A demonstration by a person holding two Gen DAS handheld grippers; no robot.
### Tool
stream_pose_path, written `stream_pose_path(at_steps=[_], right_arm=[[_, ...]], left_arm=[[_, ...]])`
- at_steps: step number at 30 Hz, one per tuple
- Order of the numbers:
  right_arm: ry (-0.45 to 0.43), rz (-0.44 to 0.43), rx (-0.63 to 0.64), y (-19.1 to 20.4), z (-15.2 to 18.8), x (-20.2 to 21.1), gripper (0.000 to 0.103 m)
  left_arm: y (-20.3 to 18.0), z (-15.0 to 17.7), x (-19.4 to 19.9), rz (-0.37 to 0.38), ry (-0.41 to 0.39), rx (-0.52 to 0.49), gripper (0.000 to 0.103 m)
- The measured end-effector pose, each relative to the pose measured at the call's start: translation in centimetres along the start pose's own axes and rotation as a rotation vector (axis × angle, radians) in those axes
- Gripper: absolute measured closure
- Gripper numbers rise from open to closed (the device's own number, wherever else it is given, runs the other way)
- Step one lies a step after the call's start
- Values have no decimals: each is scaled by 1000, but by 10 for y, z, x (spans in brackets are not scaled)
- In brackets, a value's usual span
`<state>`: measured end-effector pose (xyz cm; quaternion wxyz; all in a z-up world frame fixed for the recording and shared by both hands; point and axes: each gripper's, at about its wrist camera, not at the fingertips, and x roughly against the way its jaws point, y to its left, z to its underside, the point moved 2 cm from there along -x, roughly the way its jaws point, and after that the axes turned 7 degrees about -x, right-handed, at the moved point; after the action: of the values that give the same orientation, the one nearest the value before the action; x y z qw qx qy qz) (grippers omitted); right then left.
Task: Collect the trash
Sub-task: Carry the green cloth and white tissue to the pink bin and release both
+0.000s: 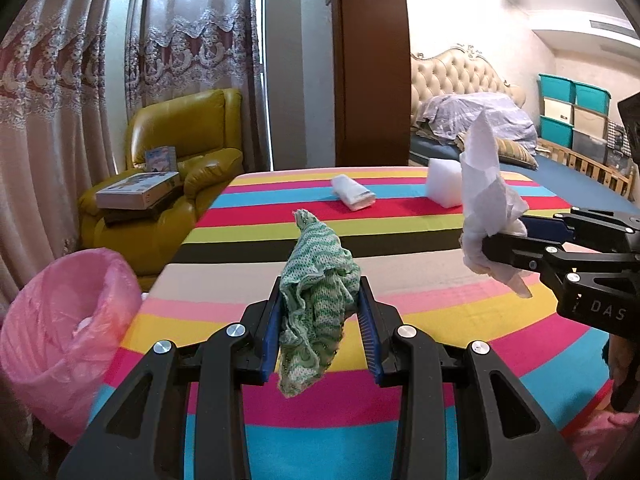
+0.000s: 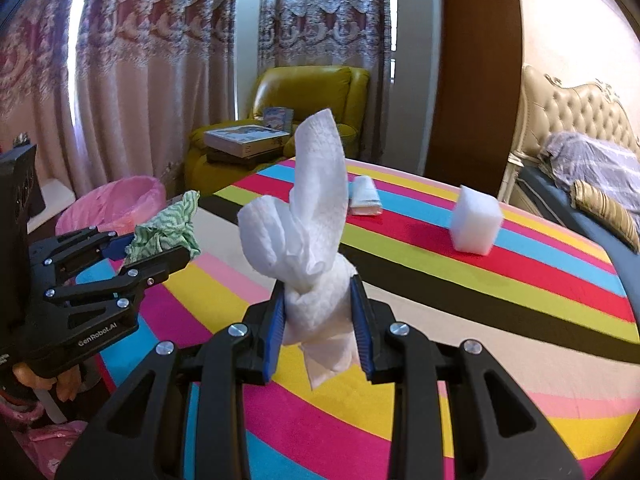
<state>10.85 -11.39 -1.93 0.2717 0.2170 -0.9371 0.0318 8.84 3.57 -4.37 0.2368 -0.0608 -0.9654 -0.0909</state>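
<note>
2 grippers above striped table (image 1: pixel 400 280), left gripper (image 1: pixel 320 312) fingers pinching green cloth (image 1: pixel 316 300), right gripper (image 2: pixel 318 316) fingers pinching white tissue (image 2: pixel 308 240)

Two black handheld grippers are showing blue ribbed pads (image 1: pixel 367 322) and silver screws along jointed linkage arms. The left gripper (image 2: pixel 160 246) is bearing white "GenRobot.AI" lettering; the right gripper (image 1: pixel 505 236) is showing "DAS".
</note>
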Motion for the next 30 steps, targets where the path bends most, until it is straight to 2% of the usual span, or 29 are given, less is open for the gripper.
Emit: stream_pose_path(at_steps=[21,30], right_arm=[[64,-213,175,115,-47,-52,72],[93,-302,235,171,-69,-81,70]], left_arm=[[106,5,47,-213,-33,67,70],[177,20,63,-301,-14,166,70]])
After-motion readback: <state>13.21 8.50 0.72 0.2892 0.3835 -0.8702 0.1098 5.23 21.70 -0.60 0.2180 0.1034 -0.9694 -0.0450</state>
